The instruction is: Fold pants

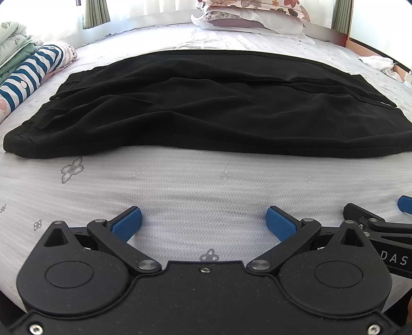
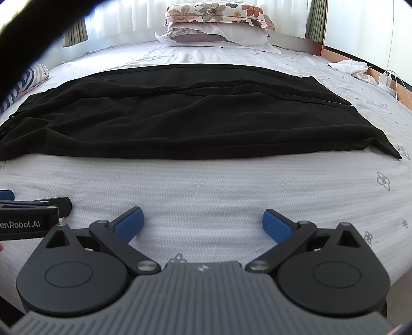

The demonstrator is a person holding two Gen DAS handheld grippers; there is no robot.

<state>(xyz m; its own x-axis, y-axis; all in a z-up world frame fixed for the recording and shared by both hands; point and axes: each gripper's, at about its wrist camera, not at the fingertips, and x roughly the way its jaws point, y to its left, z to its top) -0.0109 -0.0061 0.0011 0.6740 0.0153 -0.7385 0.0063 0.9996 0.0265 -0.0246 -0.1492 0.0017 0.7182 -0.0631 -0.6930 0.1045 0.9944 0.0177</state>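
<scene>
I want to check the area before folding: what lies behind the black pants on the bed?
Behind the black pants the white patterned bedsheet continues to stacked floral pillows. The sheet under the pants is covered.

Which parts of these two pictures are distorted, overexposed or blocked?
Left wrist view: the fisheye bows the black pants, and the curtains are blown out white. Right wrist view: same bowing, plus a dark blurred band blocking the top-left corner.

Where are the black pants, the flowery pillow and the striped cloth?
black pants [image 1: 219, 108], left wrist view, middle of the cloth.
flowery pillow [image 2: 219, 13], right wrist view, its front face.
striped cloth [image 1: 31, 74], left wrist view, its striped middle.
</scene>
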